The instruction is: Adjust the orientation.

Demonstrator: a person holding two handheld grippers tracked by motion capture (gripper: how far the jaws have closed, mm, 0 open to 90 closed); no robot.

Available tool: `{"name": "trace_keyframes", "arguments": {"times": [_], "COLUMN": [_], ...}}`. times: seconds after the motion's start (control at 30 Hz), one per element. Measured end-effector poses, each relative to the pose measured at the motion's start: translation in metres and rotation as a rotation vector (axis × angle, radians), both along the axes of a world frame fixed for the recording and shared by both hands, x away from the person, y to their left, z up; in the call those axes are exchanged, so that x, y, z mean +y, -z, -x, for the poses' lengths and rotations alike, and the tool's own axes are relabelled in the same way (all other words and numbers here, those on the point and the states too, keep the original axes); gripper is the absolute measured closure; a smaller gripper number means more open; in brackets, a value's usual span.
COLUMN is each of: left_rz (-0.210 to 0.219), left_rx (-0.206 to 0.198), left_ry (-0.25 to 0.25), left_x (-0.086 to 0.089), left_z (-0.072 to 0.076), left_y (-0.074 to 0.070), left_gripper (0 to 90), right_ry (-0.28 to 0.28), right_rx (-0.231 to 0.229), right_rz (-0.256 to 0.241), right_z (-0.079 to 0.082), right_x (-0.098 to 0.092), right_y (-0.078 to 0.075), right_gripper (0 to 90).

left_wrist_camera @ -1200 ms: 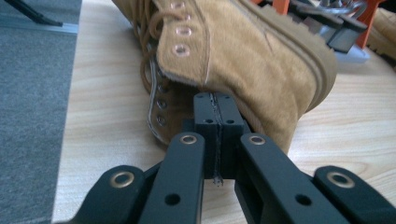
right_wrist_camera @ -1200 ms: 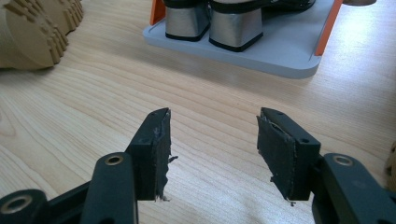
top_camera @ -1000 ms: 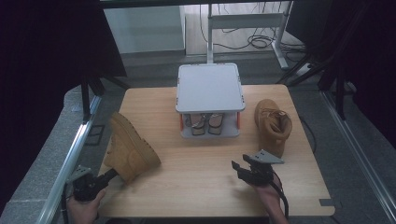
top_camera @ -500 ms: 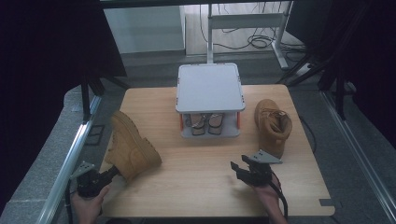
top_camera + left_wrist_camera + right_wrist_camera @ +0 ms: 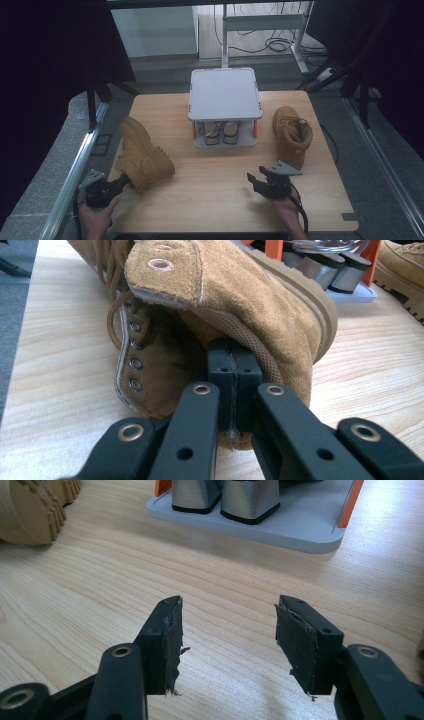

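On the counter (image 5: 210, 175) a grey rack (image 5: 224, 93) holds a pair of shoes (image 5: 218, 132) beneath its top. The tan boot (image 5: 142, 156) lies tipped at front left, its collar clamped in the left tool (image 5: 234, 385). The right tool (image 5: 227, 640) gapes, holding nothing.

On your tabletop (image 5: 220, 195) a two-tier shoe rack (image 5: 224, 95) sits at the back centre, with a pair of shoes (image 5: 218, 132) on its lower shelf. One boot (image 5: 141, 156) lies to its left, nearer you; the other boot (image 5: 292, 134) stands to its right.
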State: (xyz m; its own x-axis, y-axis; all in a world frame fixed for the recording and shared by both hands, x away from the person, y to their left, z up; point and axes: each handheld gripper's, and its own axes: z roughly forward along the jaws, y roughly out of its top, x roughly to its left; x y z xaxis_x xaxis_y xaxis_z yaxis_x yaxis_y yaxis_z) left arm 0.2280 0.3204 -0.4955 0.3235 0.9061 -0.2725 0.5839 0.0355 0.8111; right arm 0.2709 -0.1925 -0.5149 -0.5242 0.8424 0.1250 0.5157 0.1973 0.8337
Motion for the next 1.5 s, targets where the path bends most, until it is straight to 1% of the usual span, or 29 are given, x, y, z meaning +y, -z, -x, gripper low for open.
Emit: {"name": "trace_keyframes", "arguments": {"times": [0.13, 0.33, 0.4, 0.5, 0.57, 0.63, 0.7, 0.77, 0.83, 0.87, 0.97, 1.07, 1.17, 1.23, 1.27, 1.37, 1.4, 1.43, 1.5], "left_rz": [-0.006, -0.03, -0.034, -0.057, -0.062, -0.073, -0.067, -0.08, -0.077, -0.073, -0.089, -0.092, -0.093, -0.108, -0.112, -0.123, -0.118, -0.108, -0.11], "left_rx": [-0.012, -0.039, -0.037, -0.014, -0.039, -0.039, -0.043, -0.043, -0.044, -0.044, -0.042, -0.034, -0.027, -0.027, -0.014, 0.006, 0.013, 0.008, 0.0], "left_ry": [0.009, 0.035, 0.049, 0.086, 0.087, 0.101, 0.115, 0.13, 0.144, 0.15, 0.167, 0.182, 0.199, 0.2, 0.204, 0.208, 0.204, 0.203, 0.196], "left_x": [-0.004, -0.016, -0.021, -0.032, -0.039, -0.043, -0.048, -0.054, -0.06, -0.063, -0.074, -0.083, -0.095, -0.102, -0.105, -0.11, -0.111, -0.11, -0.11], "left_z": [-0.004, -0.015, -0.02, -0.027, -0.031, -0.037, -0.044, -0.051, -0.059, -0.063, -0.075, -0.086, -0.101, -0.109, -0.113, -0.12, -0.121, -0.121, -0.12], "left_y": [-0.007, -0.02, -0.022, -0.02, -0.021, -0.027, -0.032, -0.037, -0.041, -0.042, -0.048, -0.051, -0.053, -0.055, -0.056, -0.053, -0.052, -0.052, -0.053], "left_gripper": [89.7, 89.3, 89.2, 89.1, 89.5, 89.5, 89.5, 89.5, 89.5, 89.5, 89.6, 89.6, 89.6, 89.6, 89.6, 89.5, 89.5, 89.5, 89.3], "right_ry": [0.003, 0.003, 0.003, 0.007, 0.01, 0.012, 0.012, 0.012, 0.012, 0.013, 0.011, 0.014, 0.019, 0.021, 0.022, 0.023, 0.023, 0.021, 0.02], "right_rx": [0.0, 0.001, 0.001, 0.002, 0.001, 0.001, 0.003, 0.004, 0.005, 0.007, 0.011, 0.008, 0.012, 0.011, 0.013, 0.016, 0.017, 0.018, 0.02], "right_rz": [0.002, 0.002, 0.004, 0.009, 0.014, 0.016, 0.019, 0.026, 0.034, 0.037, 0.047, 0.062, 0.063, 0.061, 0.06, 0.059, 0.059, 0.061, 0.061], "right_z": [0.0, 0.0, 0.001, 0.0, 0.0, 0.0, 0.0, 0.0, -0.001, -0.001, -0.001, -0.001, -0.001, -0.002, -0.002, -0.002, -0.002, -0.002, -0.002], "right_x": [0.0, 0.0, 0.0, -0.001, -0.001, -0.002, -0.002, -0.002, -0.001, -0.001, 0.0, 0.001, 0.0, -0.001, -0.001, -0.002, -0.002, -0.002, -0.002], "right_y": [0.0, 0.001, 0.001, 0.002, 0.002, 0.002, 0.003, 0.004, 0.006, 0.007, 0.009, 0.01, 0.01, 0.01, 0.01, 0.011, 0.011, 0.011, 0.012], "right_gripper": [44.5, 44.5, 44.5, 44.6, 44.5, 44.5, 44.5, 44.5, 44.5, 44.5, 44.3, 43.9, 43.9, 43.9, 44.0, 44.0, 44.0, 44.0, 44.0]}}
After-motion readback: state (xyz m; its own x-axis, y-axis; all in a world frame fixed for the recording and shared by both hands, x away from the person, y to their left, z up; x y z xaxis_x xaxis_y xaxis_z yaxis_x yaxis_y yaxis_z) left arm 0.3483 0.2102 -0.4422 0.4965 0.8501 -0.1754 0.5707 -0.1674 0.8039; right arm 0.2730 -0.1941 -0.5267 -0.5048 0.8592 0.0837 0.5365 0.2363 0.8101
